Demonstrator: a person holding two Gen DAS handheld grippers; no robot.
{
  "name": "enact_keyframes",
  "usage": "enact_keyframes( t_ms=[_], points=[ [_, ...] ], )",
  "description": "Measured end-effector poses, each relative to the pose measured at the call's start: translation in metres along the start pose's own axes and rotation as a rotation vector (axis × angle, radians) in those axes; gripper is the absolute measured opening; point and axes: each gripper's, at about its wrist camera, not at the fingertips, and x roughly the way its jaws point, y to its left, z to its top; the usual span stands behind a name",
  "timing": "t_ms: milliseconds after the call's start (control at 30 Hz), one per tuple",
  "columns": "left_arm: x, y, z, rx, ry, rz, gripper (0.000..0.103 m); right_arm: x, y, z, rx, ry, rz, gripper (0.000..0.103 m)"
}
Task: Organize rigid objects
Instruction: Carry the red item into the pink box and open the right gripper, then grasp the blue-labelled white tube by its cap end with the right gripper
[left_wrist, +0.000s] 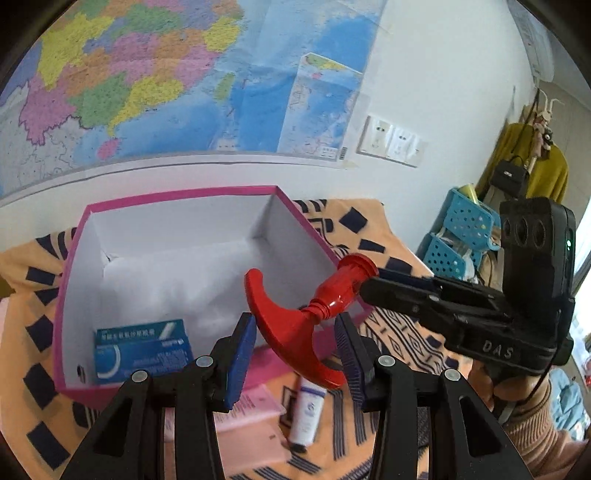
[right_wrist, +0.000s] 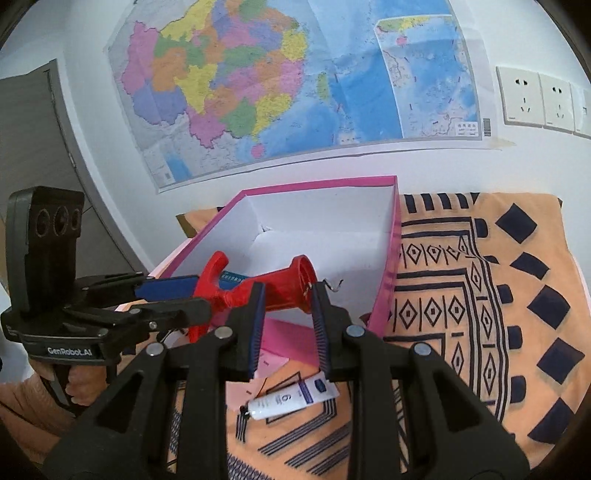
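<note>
Red hook, gripped by both grippers

Wall map w/ sockets; patterned cloth; blue baskets.

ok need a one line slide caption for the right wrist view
Both grippers, left and right, carry a red hook-shaped piece over the open pink box; a white tube lies on the patterned cloth.

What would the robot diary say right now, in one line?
red hook held at both ends | left gripper on curve | right gripper on base | above pink box | tube on cloth
</note>
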Motion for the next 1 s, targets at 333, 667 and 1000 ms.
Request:
enact_keyframes(
  t_ms=[333,667,1000],
  points=[
    [0.038,0.017,0.006,-0.048,0.063,0.012,0.044,0.032,-0.011,0.003,0.037,0.047,-0.022,0.027],
    [0.039,0.027,0.008,-0.076,0.062,0.010,0.044,0.037,-0.023,-0.003,0.062,0.064,-0.067,0.027],
    [-0.008,0.011,-0.017,0.019,-0.034,0.005,0.048,0.008,-0.017,-0.019,0.050,0.037,-0.011,0.027]
  ],
)
